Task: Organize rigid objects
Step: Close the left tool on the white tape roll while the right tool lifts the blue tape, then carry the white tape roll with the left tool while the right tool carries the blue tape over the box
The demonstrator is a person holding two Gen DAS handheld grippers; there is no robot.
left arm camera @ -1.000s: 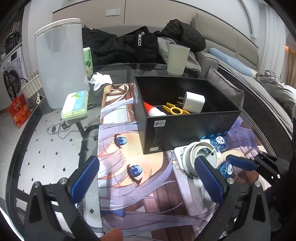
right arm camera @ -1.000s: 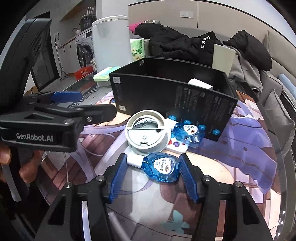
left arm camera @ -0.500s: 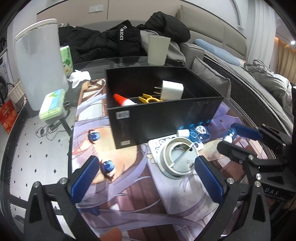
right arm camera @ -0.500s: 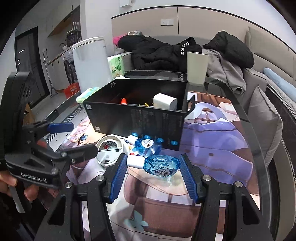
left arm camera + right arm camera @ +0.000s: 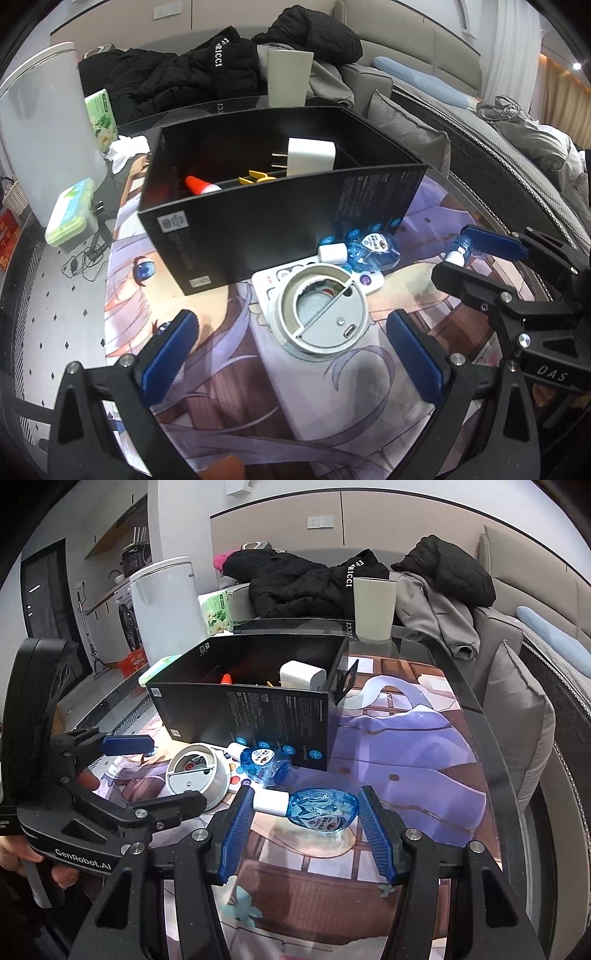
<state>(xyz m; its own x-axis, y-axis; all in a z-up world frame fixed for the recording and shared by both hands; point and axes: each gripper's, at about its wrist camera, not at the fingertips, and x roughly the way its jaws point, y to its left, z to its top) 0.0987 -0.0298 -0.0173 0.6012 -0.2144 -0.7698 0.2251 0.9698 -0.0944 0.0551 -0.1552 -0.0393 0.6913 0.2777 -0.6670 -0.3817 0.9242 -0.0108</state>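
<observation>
Nearest in the right wrist view: right gripper (image 5: 306, 808) clamped on a small blue bottle (image 5: 321, 809) with a white cap, bottle lying crosswise between the 2 blue pads, cap end against the left pad, raised clear of the printed mat (image 5: 406, 746)

In the left wrist view: left gripper (image 5: 291, 350) spread wide, nothing between its pads, hanging over a round white device (image 5: 320, 314) with a grey inner face and a small port. Round device resting partly on a flat white remote (image 5: 273, 277) with coloured buttons

Just beyond the remote: a second blue bottle (image 5: 373, 250) with a white cap, lying on its side on the mat, touching or nearly touching the front wall of the black box (image 5: 258, 225)

Black box open at the top, holding a white plug adapter (image 5: 310, 155), a yellow clip (image 5: 256, 177) and an orange-tipped tube (image 5: 197, 184)

Left of the box, on the glass table (image 5: 48, 295): a green-lidded container (image 5: 70, 210) and a loose cable. Behind that, a tall white canister (image 5: 44, 122) and a green tissue pack (image 5: 101, 118)

Farther back: a pale cup (image 5: 290, 77) at the far table edge, then black jackets (image 5: 184, 77) heaped on a sofa

A person's fingers (image 5: 55, 875) visible on the left gripper's handle at the lower left of the right wrist view
</observation>
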